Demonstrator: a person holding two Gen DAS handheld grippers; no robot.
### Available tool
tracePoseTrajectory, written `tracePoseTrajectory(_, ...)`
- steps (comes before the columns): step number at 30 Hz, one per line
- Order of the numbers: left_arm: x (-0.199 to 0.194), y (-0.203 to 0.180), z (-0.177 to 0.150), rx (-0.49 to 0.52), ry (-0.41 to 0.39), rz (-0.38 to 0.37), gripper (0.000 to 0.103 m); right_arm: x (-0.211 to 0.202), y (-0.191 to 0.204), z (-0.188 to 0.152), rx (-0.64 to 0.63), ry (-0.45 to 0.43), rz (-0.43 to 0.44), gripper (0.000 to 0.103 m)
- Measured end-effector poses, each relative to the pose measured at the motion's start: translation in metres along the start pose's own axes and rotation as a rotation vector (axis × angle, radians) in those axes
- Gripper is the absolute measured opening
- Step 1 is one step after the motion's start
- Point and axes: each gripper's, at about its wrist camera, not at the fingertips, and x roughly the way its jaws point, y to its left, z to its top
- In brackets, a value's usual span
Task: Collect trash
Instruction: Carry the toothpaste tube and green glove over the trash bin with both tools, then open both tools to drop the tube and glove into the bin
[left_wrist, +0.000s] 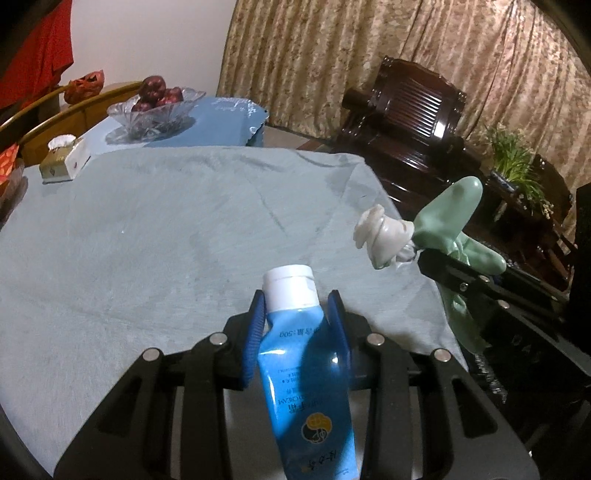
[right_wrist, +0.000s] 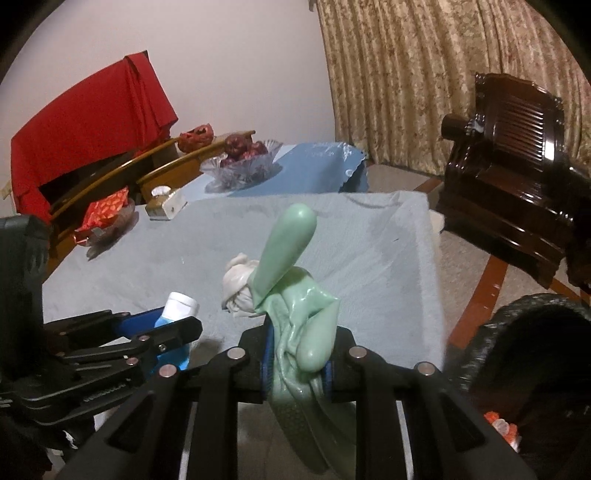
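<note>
While left claw (left_wrist: 297, 314) pinches glossy tube (left_wrist: 306, 373), rubbery glove (right_wrist: 295, 295) crumples.

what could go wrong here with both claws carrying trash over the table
1. The white crumpled wad sits tucked against the green rubber glove outside the right claw, not between its pads; it could drop onto the blue-grey tablecloth.
2. The left claw pinches the blue tube just below its white cap, with most of the smooth body hanging behind; it may swing or slip.
3. The glove's loose fingers could snag on the left claw, which is close.
</note>
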Motion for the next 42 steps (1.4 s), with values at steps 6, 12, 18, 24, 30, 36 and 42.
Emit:
tracePoseTrajectory(6, -0.014, -0.03, 0.001, 0.029, -0.031, -0.026, 0.033, -0.042, -0.016, 0.002, 0.017, -0.039, -0.038, 0.02)
tracePoseTrajectory(12, -0.023, -0.071, 0.005, 0.067, -0.056, -0.084, 0.033, -0.081, -0.045, -0.001, 0.043, -0.072, -0.1, 0.02)
tracePoseTrajectory(18, -0.018, -0.126, 0.008, 0.121, -0.063, -0.172, 0.033, -0.117, -0.089, -0.012, 0.089, -0.089, -0.182, 0.02)
tracePoseTrajectory(24, -0.002, -0.183, 0.011, 0.176, -0.063, -0.266, 0.033, -0.148, -0.135, -0.025, 0.137, -0.097, -0.277, 0.02)
tracePoseTrajectory(30, 0.026, -0.23, 0.011, 0.214, -0.054, -0.329, 0.033, -0.162, -0.173, -0.039, 0.175, -0.09, -0.35, 0.02)
tracePoseTrajectory(36, 0.058, -0.26, 0.004, 0.239, -0.02, -0.353, 0.033, -0.158, -0.205, -0.053, 0.228, -0.062, -0.398, 0.02)
tracePoseTrajectory(42, 0.083, -0.272, -0.003, 0.248, 0.025, -0.354, 0.033, -0.145, -0.223, -0.066, 0.253, -0.019, -0.415, 0.02)
